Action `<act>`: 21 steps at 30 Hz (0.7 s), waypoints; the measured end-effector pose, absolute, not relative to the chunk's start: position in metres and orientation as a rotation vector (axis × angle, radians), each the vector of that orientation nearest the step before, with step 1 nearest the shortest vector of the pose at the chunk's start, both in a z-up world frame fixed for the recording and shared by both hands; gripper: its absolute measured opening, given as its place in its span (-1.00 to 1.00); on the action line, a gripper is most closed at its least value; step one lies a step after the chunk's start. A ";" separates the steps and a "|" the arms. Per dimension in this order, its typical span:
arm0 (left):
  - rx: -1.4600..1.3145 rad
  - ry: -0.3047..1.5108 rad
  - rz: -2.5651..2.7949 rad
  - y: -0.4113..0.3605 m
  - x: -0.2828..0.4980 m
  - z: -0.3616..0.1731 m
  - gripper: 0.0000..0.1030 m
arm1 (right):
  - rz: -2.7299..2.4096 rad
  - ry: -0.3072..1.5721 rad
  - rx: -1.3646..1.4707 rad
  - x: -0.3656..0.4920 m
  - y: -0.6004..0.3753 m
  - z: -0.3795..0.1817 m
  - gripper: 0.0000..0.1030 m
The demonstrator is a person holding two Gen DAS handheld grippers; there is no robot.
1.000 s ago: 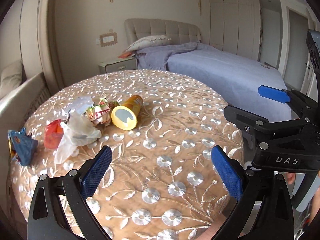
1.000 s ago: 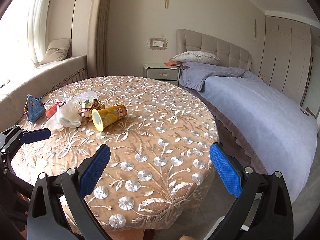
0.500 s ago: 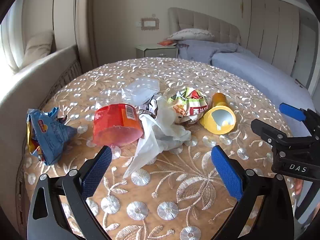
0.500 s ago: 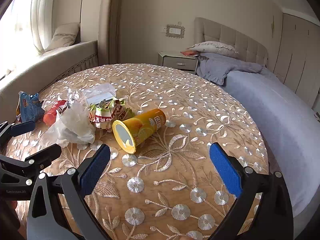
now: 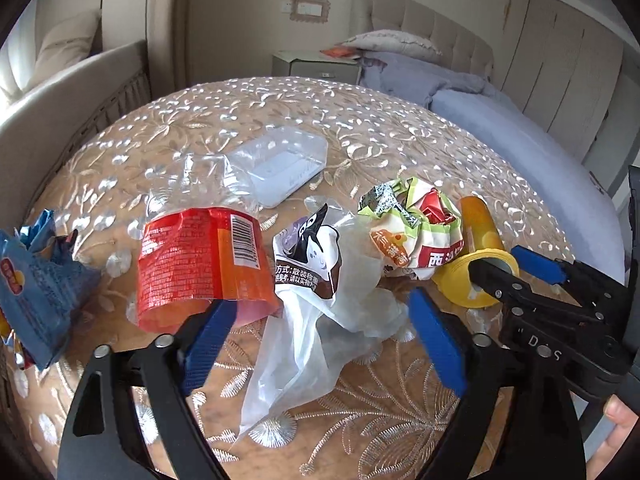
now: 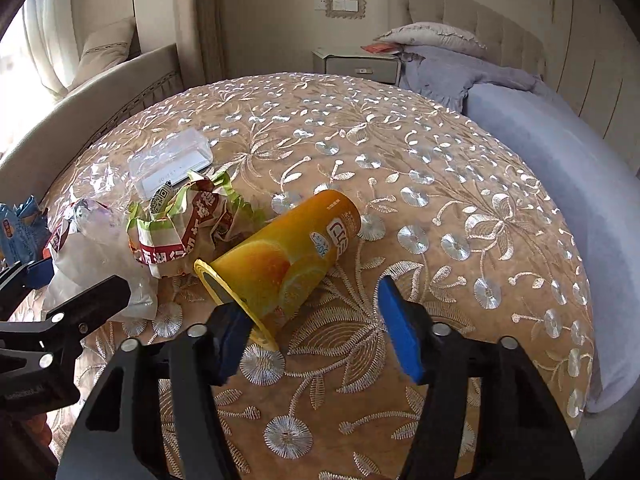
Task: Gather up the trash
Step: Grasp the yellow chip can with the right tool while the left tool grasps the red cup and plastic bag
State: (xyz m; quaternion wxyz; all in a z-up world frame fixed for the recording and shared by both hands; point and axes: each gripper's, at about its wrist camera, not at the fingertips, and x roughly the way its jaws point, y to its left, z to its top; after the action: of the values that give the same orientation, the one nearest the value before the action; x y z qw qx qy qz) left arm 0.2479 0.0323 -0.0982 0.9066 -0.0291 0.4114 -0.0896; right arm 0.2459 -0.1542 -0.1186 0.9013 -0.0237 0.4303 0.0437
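Yellow cardboard snack tube (image 6: 280, 268), crumpled wrappers (image 5: 412, 236) and white plastic bag (image 5: 320, 320) all lie uncollected mid-frame on the embroidered worktop (image 6: 440, 200); both left tongs (image 5: 320, 344) and right tongs (image 6: 316, 336) gape, gripping nothing.

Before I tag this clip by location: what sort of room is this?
Most likely a bedroom: a bed with lilac-grey bedding, a tufted beige headboard and a grey bedside cabinet stand behind the round embroidered table.

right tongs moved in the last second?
Yes. The right tongs have advanced toward the trash pile: against the round table, the yellow can now sits at their open fingertips, where earlier it lay far ahead.
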 end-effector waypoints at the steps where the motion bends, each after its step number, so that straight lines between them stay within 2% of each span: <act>1: -0.062 0.858 -0.186 0.032 0.250 -0.101 0.02 | 0.101 0.908 -0.027 0.248 -0.155 -0.121 -0.42; 2: -0.058 0.855 -0.185 0.031 0.249 -0.101 -0.05 | 0.109 0.917 -0.011 0.249 -0.157 -0.122 -0.70; 3: -0.048 0.846 -0.180 0.031 0.247 -0.100 -0.11 | 0.118 0.916 0.002 0.247 -0.158 -0.121 -0.76; 9: -0.041 0.800 -0.181 0.030 0.222 -0.091 -0.17 | 0.126 0.841 -0.012 0.215 -0.167 -0.102 -0.86; 21: -0.058 0.705 -0.216 0.015 0.141 -0.062 -0.18 | 0.115 0.735 0.021 0.134 -0.200 -0.063 -0.86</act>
State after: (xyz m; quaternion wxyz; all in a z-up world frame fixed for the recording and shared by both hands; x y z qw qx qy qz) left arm 0.1410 0.0153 -0.0620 0.9324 -0.0282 0.3445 -0.1057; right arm 0.1343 -0.2002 -0.0632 0.9316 0.0103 0.3589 0.0564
